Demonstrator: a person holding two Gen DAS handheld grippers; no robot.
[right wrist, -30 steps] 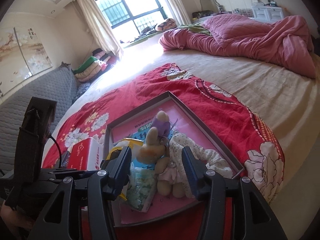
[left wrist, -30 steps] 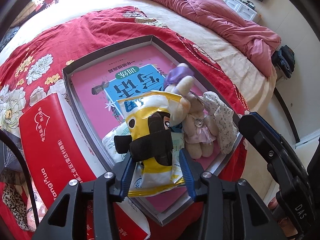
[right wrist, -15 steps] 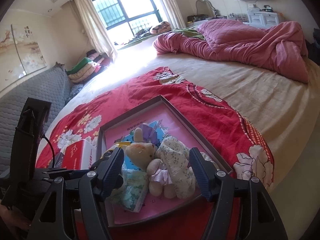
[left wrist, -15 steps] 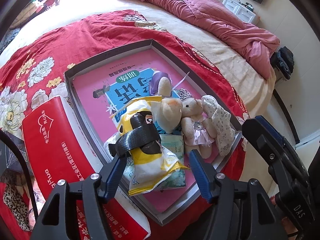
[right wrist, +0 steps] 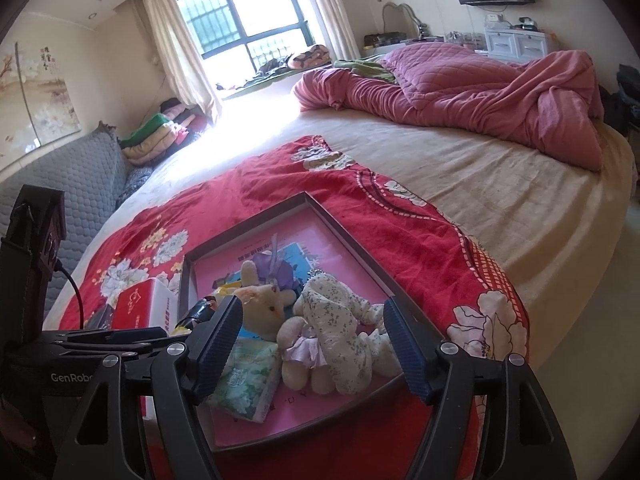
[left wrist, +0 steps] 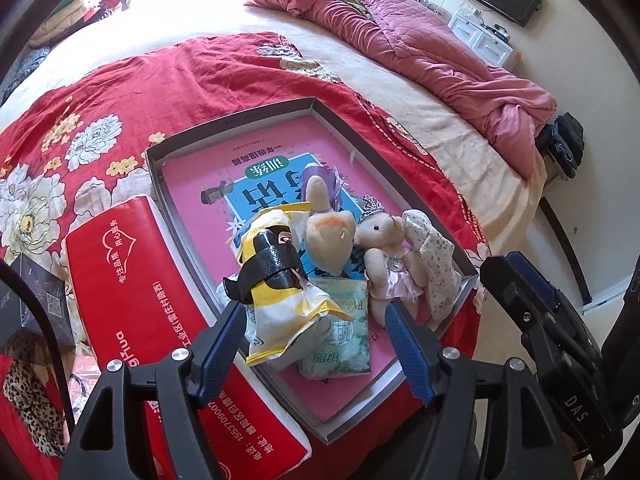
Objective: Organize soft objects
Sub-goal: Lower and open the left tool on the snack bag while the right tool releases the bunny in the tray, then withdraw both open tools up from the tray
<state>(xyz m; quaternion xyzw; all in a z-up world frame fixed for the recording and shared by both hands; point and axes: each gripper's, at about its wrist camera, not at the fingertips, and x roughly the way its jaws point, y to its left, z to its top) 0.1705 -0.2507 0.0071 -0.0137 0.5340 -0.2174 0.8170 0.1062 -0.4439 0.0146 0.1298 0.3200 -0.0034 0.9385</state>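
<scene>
Glossy plastic snack bag, plush toys – matt, prob. cardboard tray

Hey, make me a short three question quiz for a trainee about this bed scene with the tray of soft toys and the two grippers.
1. True or false: the yellow snack bag lies inside the grey tray.
2. Which lies outside the tray, on the red floral blanket?
A. the floral fabric toy
B. the red tissue pack
C. the green tissue packet
3. Fill in: the bear with the small crown wears a ____ skirt.

Key
1. True. The left gripper is opening, its pads off the bag.
2. B. It lies beside the tray's outer wall.
3. Pink. The right gripper is also opening, gripping nothing.
</scene>
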